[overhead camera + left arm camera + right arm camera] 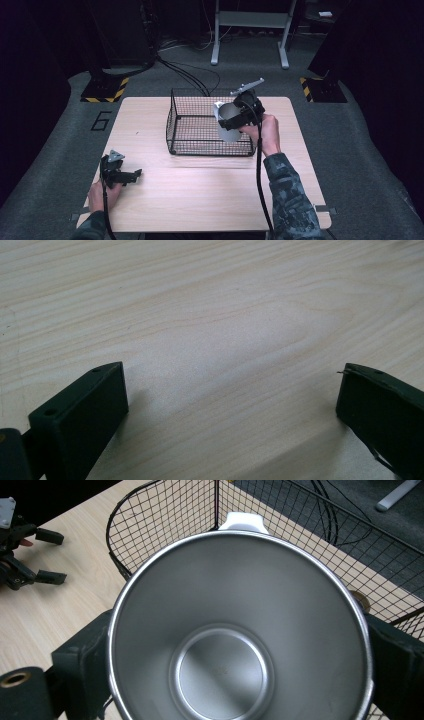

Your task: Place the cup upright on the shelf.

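Wooden surface [200,195], pale, mostly bare. Black wire basket [180,131] sits on it toward the far middle, open top, nothing visible inside. In the high view the steel cup [230,125] hangs over the basket's near right corner, held in the air, not resting on the mesh as far as I can tell.

Key relation: cup is already above the basket rim, basket floor lies down and toward 10 o'clock from the cup in the high view. Cup's long axis is tilted, mouth up toward the right claw's camera, base pointing down toward the surface. Judgement: next move is a short lowering and slight shift inward so the base clears the near wall; risk is clipping the wire rim.

Right claw [239,116] is by far the nearer one; it is clamped on the cup, one jaw on each side of the wall just below the rim. In the right gripper view the cup [240,635] looks empty, shiny inside, white tab at its far rim at 12 o'clock, basket mesh [165,525] beyond it.

Left claw [131,176] rests low at the surface's near left, about 8 o'clock from the basket, well apart from it and from the cup. In the left gripper view its jaws stand wide apart, nothing between them, bare wood [215,330] below. It also shows far off in the right gripper view [50,555], idle.
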`<state>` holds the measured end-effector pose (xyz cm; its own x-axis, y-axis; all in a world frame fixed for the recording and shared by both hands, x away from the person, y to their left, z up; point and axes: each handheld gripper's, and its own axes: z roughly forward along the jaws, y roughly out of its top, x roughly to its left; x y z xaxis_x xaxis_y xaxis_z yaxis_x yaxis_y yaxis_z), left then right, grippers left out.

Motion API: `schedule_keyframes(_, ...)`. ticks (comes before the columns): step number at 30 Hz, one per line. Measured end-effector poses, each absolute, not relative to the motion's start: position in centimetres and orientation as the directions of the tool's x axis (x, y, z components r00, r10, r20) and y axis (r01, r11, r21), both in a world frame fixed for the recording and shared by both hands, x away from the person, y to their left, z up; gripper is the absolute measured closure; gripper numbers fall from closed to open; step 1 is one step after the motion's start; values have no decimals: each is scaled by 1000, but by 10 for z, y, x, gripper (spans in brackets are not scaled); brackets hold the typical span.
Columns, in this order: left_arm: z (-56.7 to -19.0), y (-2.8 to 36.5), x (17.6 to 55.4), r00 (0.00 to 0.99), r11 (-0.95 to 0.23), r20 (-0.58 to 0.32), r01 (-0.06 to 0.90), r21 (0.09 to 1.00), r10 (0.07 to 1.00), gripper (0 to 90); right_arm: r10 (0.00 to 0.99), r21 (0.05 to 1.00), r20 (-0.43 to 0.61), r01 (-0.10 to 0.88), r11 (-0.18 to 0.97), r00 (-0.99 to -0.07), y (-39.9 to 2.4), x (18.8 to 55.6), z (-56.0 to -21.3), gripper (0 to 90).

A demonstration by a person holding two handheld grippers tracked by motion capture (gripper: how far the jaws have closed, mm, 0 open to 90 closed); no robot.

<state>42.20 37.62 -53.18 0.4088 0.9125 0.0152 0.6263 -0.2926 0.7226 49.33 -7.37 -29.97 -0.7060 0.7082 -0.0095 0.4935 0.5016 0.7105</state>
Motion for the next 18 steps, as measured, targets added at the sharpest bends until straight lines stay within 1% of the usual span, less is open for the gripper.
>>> schedule_keyframes(18,-532,376,422,406,-285,8,628,724,914,3,710,694,-21,501,517,-704,-56,520,-299,58)
